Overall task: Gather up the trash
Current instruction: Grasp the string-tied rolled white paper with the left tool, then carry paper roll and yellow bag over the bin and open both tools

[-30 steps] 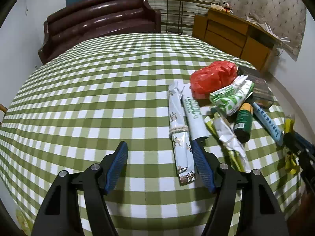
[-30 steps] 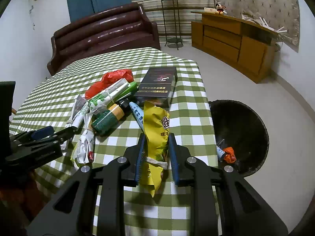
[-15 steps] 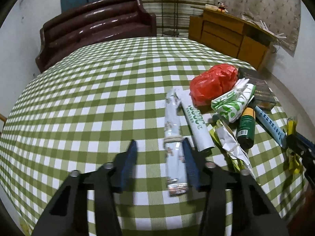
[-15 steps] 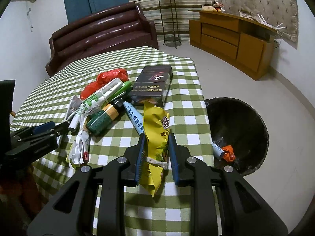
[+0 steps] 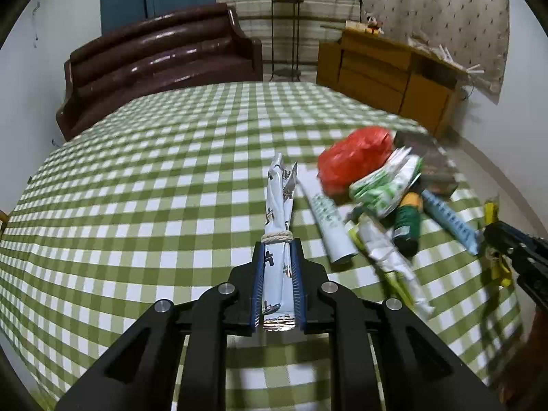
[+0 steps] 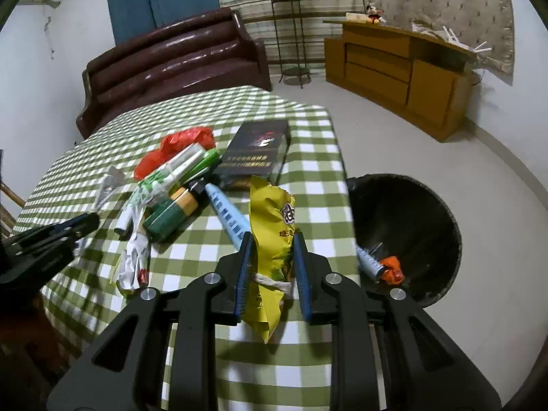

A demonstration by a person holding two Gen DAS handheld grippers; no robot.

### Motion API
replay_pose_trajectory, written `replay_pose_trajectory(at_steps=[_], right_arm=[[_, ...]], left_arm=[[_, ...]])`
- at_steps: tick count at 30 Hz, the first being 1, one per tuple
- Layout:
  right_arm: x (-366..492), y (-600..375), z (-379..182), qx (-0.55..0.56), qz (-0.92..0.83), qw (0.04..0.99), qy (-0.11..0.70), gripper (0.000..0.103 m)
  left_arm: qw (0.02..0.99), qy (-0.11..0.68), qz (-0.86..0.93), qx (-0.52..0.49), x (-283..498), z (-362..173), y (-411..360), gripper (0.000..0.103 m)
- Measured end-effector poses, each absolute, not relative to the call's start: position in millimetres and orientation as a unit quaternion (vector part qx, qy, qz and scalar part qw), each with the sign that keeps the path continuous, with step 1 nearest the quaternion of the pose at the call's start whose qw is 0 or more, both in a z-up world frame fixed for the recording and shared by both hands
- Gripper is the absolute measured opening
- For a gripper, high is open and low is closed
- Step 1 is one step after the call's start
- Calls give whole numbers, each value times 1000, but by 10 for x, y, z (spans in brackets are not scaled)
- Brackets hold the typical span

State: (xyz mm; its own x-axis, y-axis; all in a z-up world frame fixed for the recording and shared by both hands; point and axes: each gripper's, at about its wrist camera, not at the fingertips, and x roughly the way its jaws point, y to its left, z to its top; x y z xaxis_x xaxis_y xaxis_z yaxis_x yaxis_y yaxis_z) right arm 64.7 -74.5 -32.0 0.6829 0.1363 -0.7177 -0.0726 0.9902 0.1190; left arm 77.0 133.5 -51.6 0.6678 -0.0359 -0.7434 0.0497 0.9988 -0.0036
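Observation:
My left gripper (image 5: 278,246) is shut on a pale blue-white rolled wrapper (image 5: 276,205) tied with string, over the green checked tablecloth (image 5: 154,171). My right gripper (image 6: 272,241) is shut on a yellow snack bag (image 6: 270,212) tied with string, near the table's right edge. A pile of trash lies between them: a red plastic bag (image 5: 354,156), a green-white wrapper (image 5: 385,185), a white tube (image 5: 328,219), a green bottle (image 6: 169,214) and a blue tube (image 6: 227,217). A black bin (image 6: 411,226) stands on the floor right of the table, with some trash inside.
A dark box (image 6: 255,152) lies on the table behind the pile. A brown sofa (image 5: 157,61) stands beyond the table, a wooden cabinet (image 6: 397,72) at the right wall, a plant stand (image 6: 287,34) at the back.
My left gripper moved forward over the rolled wrapper and shut on it. My right gripper kept hold of the yellow bag and shifted slightly.

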Motion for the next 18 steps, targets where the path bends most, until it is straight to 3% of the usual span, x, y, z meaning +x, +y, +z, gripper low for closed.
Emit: replay_pose_trajectory(at_steps=[8,18], right_arm=[[664,-1019,-182,41,20,928,369,23],[790,-1575,-136,45,-42,936,345,23]], left_arm=[[930,360,-80,3,682,-180,956,16],[927,342,-153,12,831,-146,183,16]])
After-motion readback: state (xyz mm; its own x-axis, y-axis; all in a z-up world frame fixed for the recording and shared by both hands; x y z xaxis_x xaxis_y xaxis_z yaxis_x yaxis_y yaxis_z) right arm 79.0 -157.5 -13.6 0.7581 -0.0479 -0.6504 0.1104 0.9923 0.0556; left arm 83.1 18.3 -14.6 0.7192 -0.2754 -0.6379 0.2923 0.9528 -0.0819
